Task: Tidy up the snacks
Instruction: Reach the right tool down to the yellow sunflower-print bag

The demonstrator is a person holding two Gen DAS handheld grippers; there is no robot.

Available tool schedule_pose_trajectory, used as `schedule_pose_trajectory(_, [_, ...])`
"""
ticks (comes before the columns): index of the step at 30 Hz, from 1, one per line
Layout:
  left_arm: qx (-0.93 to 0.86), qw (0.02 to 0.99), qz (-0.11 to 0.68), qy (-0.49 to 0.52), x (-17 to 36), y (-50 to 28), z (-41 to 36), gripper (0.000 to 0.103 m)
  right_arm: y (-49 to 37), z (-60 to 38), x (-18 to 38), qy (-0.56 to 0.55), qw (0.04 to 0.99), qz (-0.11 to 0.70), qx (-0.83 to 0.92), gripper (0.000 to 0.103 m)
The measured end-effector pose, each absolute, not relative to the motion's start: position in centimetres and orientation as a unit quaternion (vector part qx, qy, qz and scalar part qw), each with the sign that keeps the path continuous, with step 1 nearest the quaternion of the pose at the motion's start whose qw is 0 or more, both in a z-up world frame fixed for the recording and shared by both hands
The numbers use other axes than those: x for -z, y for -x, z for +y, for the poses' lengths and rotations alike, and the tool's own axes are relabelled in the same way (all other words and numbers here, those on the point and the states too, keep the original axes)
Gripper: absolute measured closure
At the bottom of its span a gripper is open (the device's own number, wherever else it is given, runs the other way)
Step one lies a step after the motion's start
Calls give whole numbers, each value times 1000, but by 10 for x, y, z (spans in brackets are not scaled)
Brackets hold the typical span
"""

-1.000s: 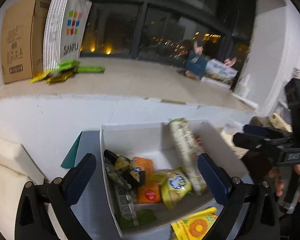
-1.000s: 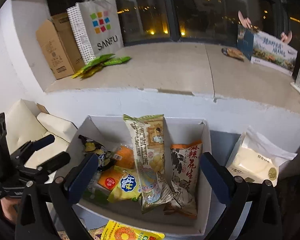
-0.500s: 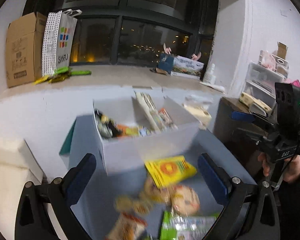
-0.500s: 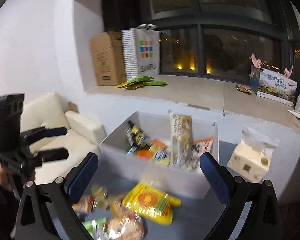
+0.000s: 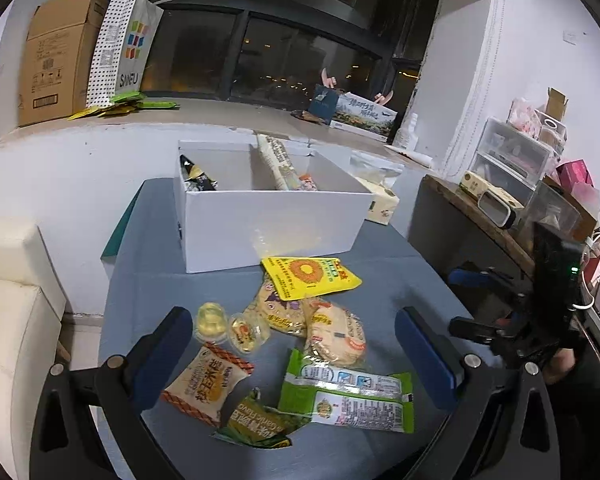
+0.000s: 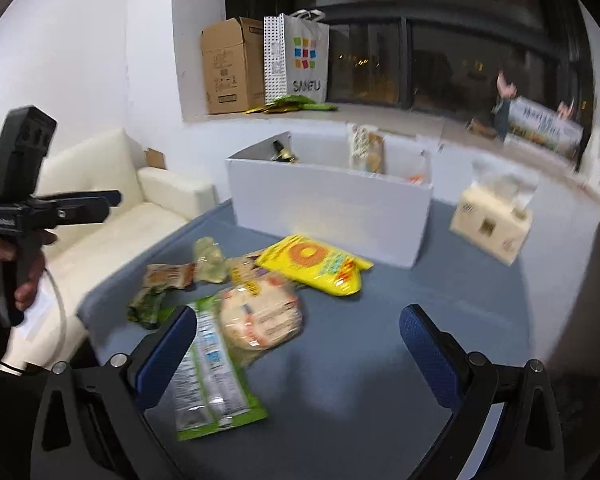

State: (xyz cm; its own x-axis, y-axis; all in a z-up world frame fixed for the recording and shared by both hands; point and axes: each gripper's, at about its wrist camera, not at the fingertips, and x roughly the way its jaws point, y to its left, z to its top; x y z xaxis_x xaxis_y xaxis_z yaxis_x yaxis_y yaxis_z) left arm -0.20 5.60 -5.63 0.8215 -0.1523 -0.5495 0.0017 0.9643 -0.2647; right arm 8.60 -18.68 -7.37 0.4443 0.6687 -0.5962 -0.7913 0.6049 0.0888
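A white box (image 5: 268, 220) stands at the back of the blue-grey table (image 5: 380, 280) with several snack packets upright inside. In front of it lie loose snacks: a yellow packet (image 5: 310, 276), two round cracker packs (image 5: 338, 336), a green packet (image 5: 346, 396), an orange-and-white packet (image 5: 206, 384), two jelly cups (image 5: 212, 320) and a dark green packet (image 5: 256, 424). My left gripper (image 5: 294, 344) hangs open above this pile, holding nothing. My right gripper (image 6: 300, 344) is open and empty too, over the green packet (image 6: 208, 376) and bare table, right of a cracker pack (image 6: 260, 316).
A tissue pack (image 6: 492, 224) sits right of the box. A cream sofa (image 6: 112, 200) borders the table's left side. A cluttered wooden shelf (image 5: 500, 208) stands to the right. On the window ledge behind are a cardboard box (image 5: 56, 60) and a paper bag (image 5: 128, 48).
Both grippers have drawn back and away from above the white box. The loose snacks in front of the box have come into view. Both grippers stayed open and empty.
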Motion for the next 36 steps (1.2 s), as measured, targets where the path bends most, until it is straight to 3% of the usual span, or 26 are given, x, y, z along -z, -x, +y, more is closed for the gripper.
schedule_pose_trajectory(4, [51,947,294,119,53,2,52,0,-98,-175,83,105,833,312,-446,0])
schedule_pose_trajectory(10, [50,945,300,123,58,2,55,0,-135,-125,96,256,790,301,-468,0])
schedule_pose_trajectory(16, [52,940,312,127,69,0,57,0,-186,-78,114,338,722,328,-508,0])
schedule_pose_trajectory(31, [47,933,330,138,87,-2,66,0,-236,-38,159,330,636,401,-570,0])
schedule_pose_trajectory(32, [46,933,331,137,88,-1,67,0,-239,-39,162,325,630,418,-567,2])
schedule_pose_trajectory(34, [44,932,331,141,90,-2,70,0,-238,-46,163,329,639,415,-558,22])
schedule_pose_trajectory(36, [44,930,332,151,93,-3,73,0,-238,-53,159,326,652,411,-548,67])
